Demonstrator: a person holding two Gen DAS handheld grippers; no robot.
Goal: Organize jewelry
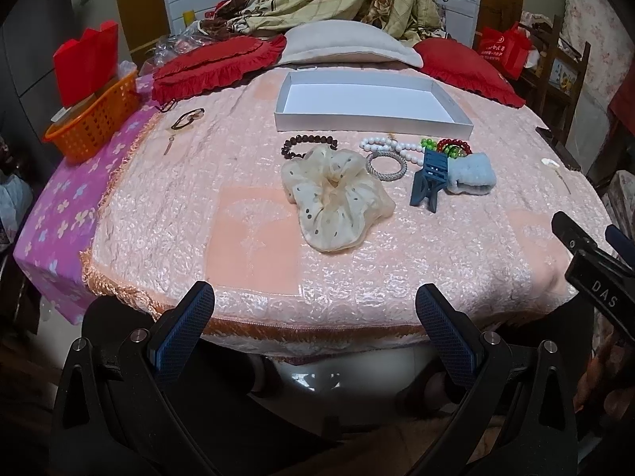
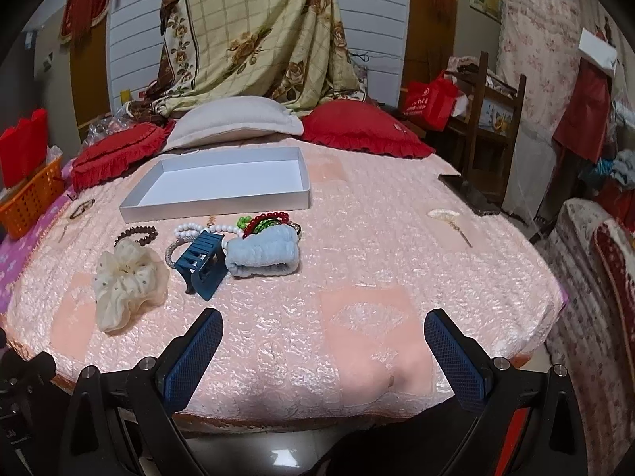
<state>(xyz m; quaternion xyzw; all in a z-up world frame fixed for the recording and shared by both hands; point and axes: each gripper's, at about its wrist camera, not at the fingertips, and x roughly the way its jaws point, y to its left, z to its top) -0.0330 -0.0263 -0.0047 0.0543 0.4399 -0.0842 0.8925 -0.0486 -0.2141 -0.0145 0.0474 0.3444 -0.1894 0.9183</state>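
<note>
**A:** Bedroom setup, work surface is a bed with a peach embossed bedspread (image 1: 254, 238). Where's the jewelry?

**B:** All loose, mid-bed, just in front of the white tray (image 1: 373, 97), which has nothing in it. Left to right: dark bead bracelet (image 1: 305, 144), cream scrunchie (image 1: 337, 198) partly lying on it, silver bangle (image 1: 387, 164), white pearl strand (image 1: 391, 144), red-green bead bracelets (image 1: 452, 146), blue claw clip (image 1: 428, 178), light-blue scrunchie (image 1: 472, 176).

**A:** Your grippers?

**B:** Left gripper (image 1: 315, 309) and right gripper (image 2: 323, 337): jaws spread wide on both, nothing held, both hanging at the near edge of the bed, well short of the pile.

**A:** Plan?

**B:** Judgement only: nothing is sorted yet. I'd take the outer pieces first. Cream scrunchie with the left, since it's nearest, soft and forgiving. Claw clip with the right, pinched across the body; it stands tipped on its teeth and may roll. Beads last: strands touch each other, so pinch one strand only and lift slowly, or a neighbour gets dragged along.

**A:** Anything else around?

**B:** Hairpin (image 2: 448, 218) lies apart on the right side, dark hair tie (image 1: 186, 117) apart on the left. Orange basket (image 1: 95, 119) at the left edge, red cushions (image 2: 357, 129) and a grey pillow (image 2: 234, 119) behind the tray, floral blanket (image 2: 254, 31) draped at the head.
</note>
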